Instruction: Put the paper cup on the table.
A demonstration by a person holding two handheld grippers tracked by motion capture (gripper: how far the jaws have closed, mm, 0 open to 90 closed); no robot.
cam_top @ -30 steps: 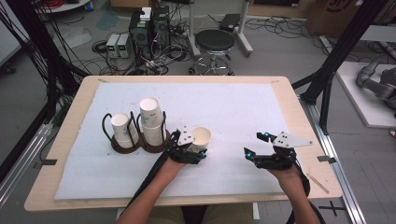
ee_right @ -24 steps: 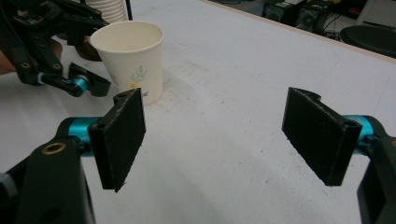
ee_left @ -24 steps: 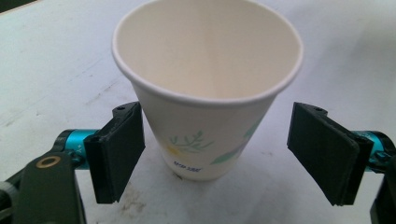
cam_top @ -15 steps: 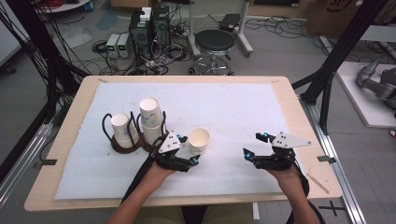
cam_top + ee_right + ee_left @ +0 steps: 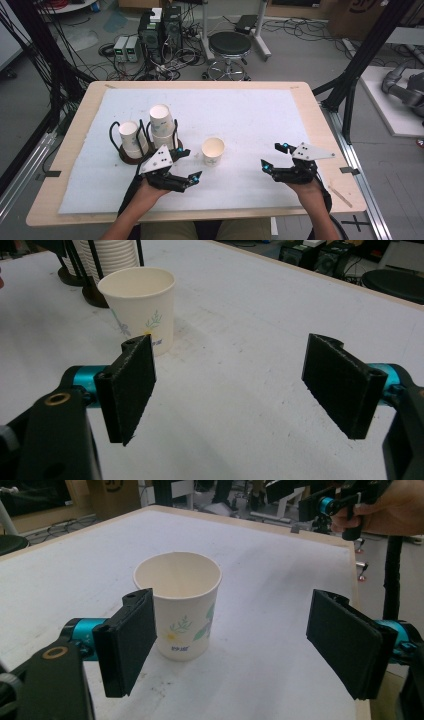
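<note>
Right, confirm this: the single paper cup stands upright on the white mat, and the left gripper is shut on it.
Not quite. The paper cup does stand upright on the white mat, but the left gripper is open, clear of it, as the left gripper view shows.

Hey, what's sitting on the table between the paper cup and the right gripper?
Nothing: in the high view, only bare white table cover lies between the paper cup and the right gripper, whose fingers stand open.
</note>
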